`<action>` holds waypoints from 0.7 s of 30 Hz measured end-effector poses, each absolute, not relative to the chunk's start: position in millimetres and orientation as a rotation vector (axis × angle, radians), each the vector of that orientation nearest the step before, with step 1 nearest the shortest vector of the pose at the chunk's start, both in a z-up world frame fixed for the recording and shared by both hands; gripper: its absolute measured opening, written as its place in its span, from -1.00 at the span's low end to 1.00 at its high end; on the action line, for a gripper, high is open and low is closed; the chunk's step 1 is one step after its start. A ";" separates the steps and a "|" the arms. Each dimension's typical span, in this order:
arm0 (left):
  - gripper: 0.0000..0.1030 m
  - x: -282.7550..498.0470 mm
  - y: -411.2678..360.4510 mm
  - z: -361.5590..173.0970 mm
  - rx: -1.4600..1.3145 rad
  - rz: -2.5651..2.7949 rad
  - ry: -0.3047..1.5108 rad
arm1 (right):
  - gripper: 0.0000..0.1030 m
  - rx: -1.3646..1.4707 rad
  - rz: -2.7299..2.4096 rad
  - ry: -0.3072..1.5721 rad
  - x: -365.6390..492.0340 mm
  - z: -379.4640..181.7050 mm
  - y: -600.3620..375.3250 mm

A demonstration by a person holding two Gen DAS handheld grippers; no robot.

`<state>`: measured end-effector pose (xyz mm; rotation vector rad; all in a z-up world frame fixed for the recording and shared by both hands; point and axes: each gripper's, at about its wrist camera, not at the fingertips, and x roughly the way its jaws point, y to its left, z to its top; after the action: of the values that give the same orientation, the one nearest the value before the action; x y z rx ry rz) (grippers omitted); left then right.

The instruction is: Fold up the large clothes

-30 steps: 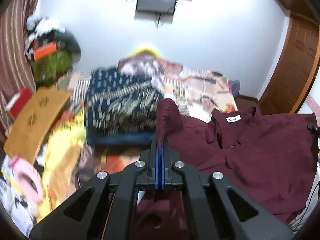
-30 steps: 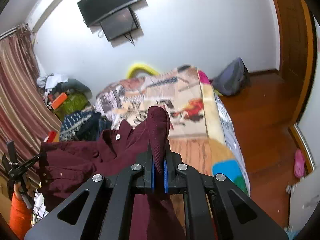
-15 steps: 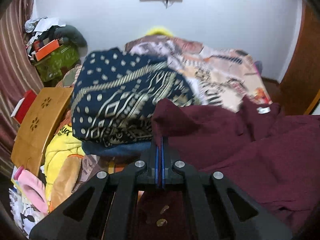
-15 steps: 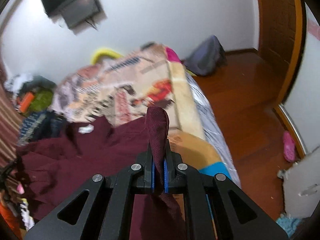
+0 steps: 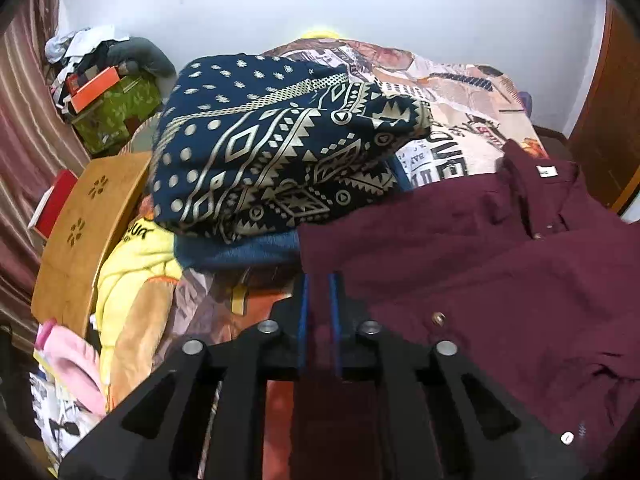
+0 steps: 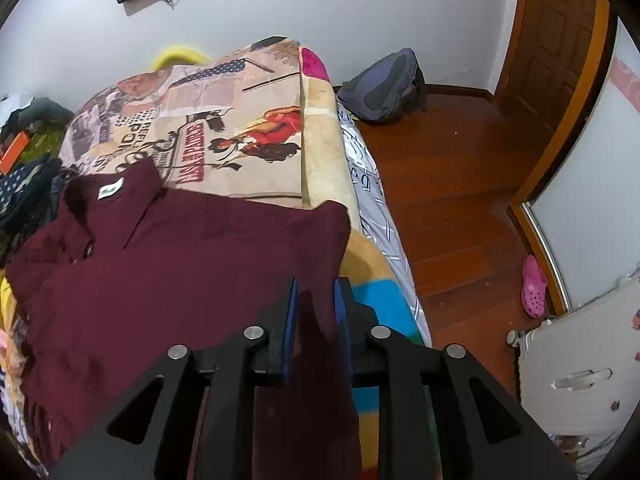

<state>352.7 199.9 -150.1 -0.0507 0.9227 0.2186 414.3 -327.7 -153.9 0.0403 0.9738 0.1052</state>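
lying collar-away on the bed (image 6: 320, 152), maroon shirt (image 6: 192, 264) sits between both opening hand-held grippers (image 5: 319, 292) (image 6: 316, 300).

even indoor light, fairly bright, no hard shadows. white wall (image 5: 440, 12) mildly blown out, bluish cast. strong fisheye bend with dark vignette in corners. centre sharp, slight smear at left edge of left view. no glare.

One maroon shirt (image 6: 180, 264), one navy patterned blanket (image 5: 272, 148) — one backpack (image 6: 384, 88), one pink clog (image 6: 534, 286).
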 end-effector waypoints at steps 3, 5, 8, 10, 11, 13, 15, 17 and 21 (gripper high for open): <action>-0.26 333.7 198.7 -136.8 -0.053 0.225 0.891 | -0.50 0.006 0.115 0.931 387.9 -134.3 -328.0; 0.04 318.5 197.0 -126.2 -0.049 0.235 0.857 | -0.11 -0.016 0.112 0.895 372.5 -123.3 -326.1; 0.20 301.5 192.4 -114.8 -0.045 0.230 0.837 | 0.31 -0.028 0.113 0.809 343.3 -102.8 -323.3; 0.39 288.5 192.8 -109.0 -0.051 0.223 0.839 | 0.41 -0.011 0.129 0.778 323.9 -90.5 -322.7; 0.41 279.4 193.5 -105.6 -0.055 0.223 0.834 | 0.41 -0.004 0.136 0.774 320.3 -88.7 -322.2; 0.53 267.7 194.3 -102.5 -0.061 0.221 0.832 | 0.42 0.016 0.154 0.770 305.2 -82.2 -322.1; 0.66 252.2 196.5 -101.1 -0.082 0.212 0.833 | 0.42 0.024 0.160 0.772 295.0 -81.2 -320.6; 0.72 235.0 199.9 -104.1 -0.109 0.197 0.837 | 0.42 0.028 0.173 0.777 285.0 -81.8 -319.4; 0.72 211.6 207.5 -121.4 -0.155 0.188 0.879 | 0.42 0.042 0.181 0.795 262.9 -92.9 -319.1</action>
<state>211.6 207.5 -121.4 -0.1549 0.8795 0.1875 262.9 -319.1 -92.9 0.0422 0.7947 0.1814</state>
